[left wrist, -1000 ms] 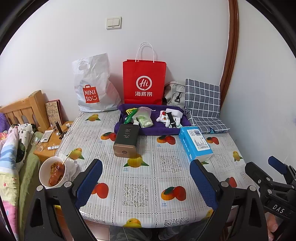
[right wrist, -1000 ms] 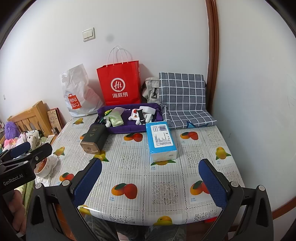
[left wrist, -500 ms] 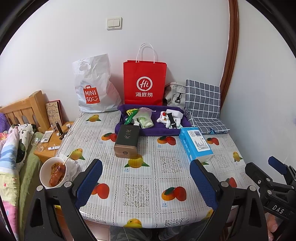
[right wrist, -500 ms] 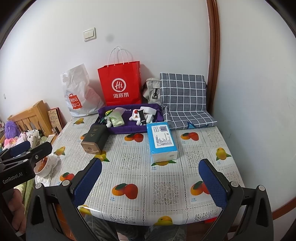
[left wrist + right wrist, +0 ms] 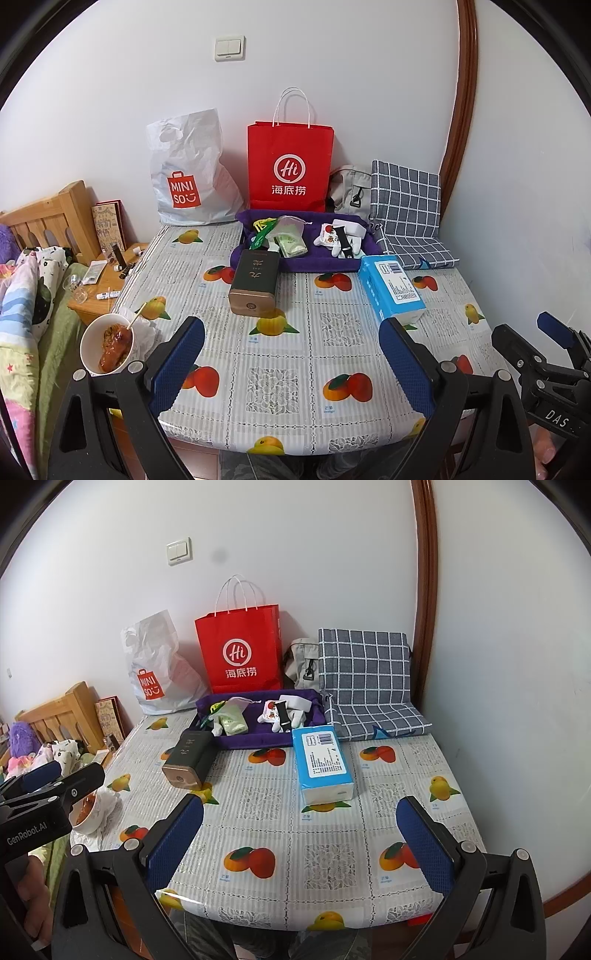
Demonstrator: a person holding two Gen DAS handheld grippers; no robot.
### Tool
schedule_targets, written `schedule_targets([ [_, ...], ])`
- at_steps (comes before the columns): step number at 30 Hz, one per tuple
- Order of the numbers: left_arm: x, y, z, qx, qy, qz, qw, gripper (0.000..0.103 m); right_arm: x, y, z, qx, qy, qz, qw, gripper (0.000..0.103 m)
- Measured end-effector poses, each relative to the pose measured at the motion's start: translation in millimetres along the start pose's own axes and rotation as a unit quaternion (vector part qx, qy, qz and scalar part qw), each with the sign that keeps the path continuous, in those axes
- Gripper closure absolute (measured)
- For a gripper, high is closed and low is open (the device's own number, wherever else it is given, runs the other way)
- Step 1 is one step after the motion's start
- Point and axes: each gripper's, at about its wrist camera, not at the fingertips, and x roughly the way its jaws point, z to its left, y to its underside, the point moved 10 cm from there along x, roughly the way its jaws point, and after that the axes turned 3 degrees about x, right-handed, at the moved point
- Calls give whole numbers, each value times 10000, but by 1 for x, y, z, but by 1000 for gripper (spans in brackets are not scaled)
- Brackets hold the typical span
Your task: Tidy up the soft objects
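The left gripper (image 5: 291, 354) is held above the near edge of the table (image 5: 280, 391), its jaws spread wide with nothing between the blue pads (image 5: 177, 363). The right gripper (image 5: 299, 834) is held beside it over the same near edge, jaws likewise spread wide and holding nothing. The table carries a plastic cloth printed with fruit. At the near left corner stands a paper bowl (image 5: 107, 349) of food with a stick in it, resting on crumpled white plastic. Toward the middle of the table lies a dark box (image 5: 254, 282) on its side, its bronze end facing the near edge. To its right, apart from it, lies a blue tissue pack (image 5: 391, 290), lengthwise toward the far edge. Behind both, near the far edge, sits a purple tray (image 5: 295, 264); the far end of the dark box touches or overlaps its front rim. Inside the tray, the left half holds a pale green pouch (image 5: 291, 243) and green packets, and the right half holds a white soft toy (image 5: 340, 238) with a black strap across it. At the far right corner rests a folded grey checked cushion (image 5: 406, 206), one part flat and one part upright against the wall. Along the far edge stand a red paper bag (image 5: 290, 166), a white plastic bag (image 5: 188, 173) to its left, and a grey bag (image 5: 351, 188) between the red bag and the cushion.
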Motion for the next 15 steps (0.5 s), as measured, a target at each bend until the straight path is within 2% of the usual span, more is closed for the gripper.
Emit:
schedule_targets([
  [15, 0, -1, 2, 4, 5, 1, 10000, 7, -2, -2, 1, -14, -11, -27, 10000, 0],
])
